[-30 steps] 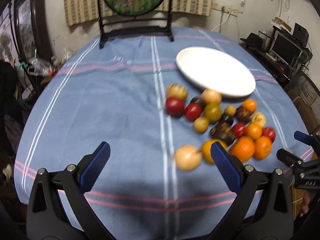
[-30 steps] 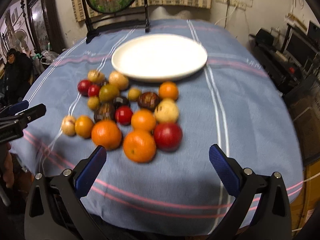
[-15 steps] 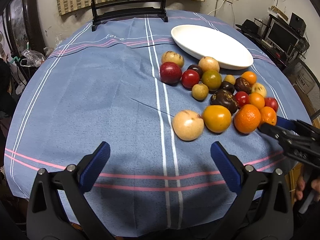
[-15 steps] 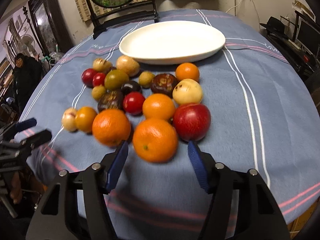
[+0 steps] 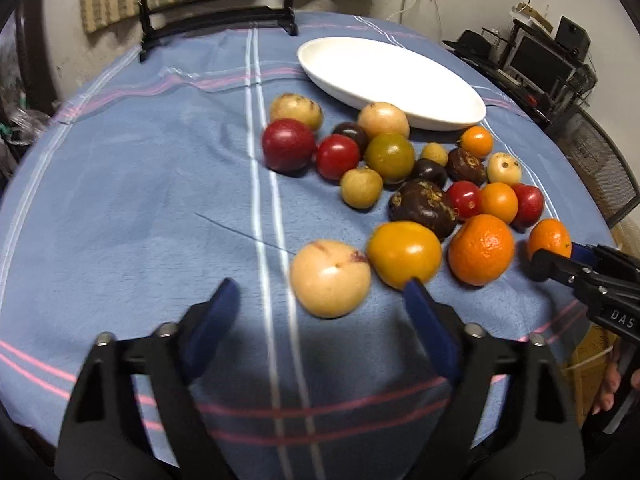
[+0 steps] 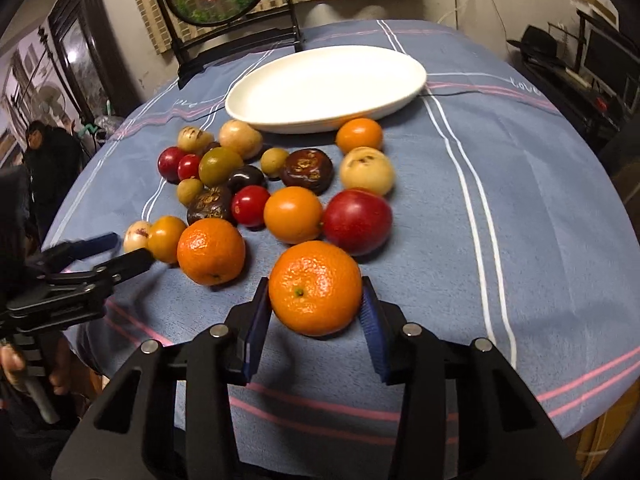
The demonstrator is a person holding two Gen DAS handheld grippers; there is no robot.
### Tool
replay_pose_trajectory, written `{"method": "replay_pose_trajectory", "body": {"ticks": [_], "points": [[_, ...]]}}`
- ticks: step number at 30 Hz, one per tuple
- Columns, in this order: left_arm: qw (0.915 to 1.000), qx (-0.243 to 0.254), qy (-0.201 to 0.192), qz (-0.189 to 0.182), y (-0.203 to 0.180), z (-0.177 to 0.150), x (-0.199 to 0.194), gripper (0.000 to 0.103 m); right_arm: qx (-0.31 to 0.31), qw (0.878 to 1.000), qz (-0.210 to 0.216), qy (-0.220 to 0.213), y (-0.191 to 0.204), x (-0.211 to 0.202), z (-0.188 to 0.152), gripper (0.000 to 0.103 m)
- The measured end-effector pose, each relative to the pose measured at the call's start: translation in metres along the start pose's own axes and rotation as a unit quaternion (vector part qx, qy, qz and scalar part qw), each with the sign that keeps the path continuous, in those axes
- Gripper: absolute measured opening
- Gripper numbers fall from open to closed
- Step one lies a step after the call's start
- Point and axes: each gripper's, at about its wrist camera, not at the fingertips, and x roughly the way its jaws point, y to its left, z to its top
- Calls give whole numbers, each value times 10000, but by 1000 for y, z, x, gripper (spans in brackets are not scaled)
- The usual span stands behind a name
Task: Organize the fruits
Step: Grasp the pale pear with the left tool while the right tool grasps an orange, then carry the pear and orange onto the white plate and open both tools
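tablecloth (image 6: 520, 184): woven cloth, matt, slightly napped; blue with white and pink stripes
plate (image 6: 320, 80): white, smooth, glazed look, soft sheen
nearest orange (image 6: 315, 288): pitted peel, glossy highlights
red fruit (image 6: 357, 221): smooth skin, shiny
dark fruit (image 6: 307, 170): rough, mottled, dull-gloss rind
pale fruit (image 5: 330, 278): smooth, matt skin
right gripper (image 6: 314, 316): black matt plastic arms, ribbed blue pads, metal rivets
left gripper (image 5: 320, 308): same make

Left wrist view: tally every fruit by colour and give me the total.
Orange fruits: 5
Red fruits: 4
Dark brown-purple fruits: 4
Pale tan fruits: 6
Green fruit: 1
Total: 20
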Motion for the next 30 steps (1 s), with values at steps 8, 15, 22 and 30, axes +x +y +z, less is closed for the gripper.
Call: {"method": "replay_pose_trajectory", "body": {"ticks": [8, 15, 22, 30], "points": [[9999, 56, -59, -148, 7, -1, -5, 61, 96, 9997, 206, 69, 2, -3, -1, 44], [9994, 288, -7, -205, -2, -1, 9, 47, 65, 9997, 202, 103, 7, -2, 0, 45], [9995, 185, -187, -146, 0, 3, 1, 42, -55, 9998, 196, 52, 14, -6, 2, 44], [9983, 247, -454, -270, -6, 19, -27, 42, -118, 9995, 304, 8, 18, -4, 18, 44]]}}
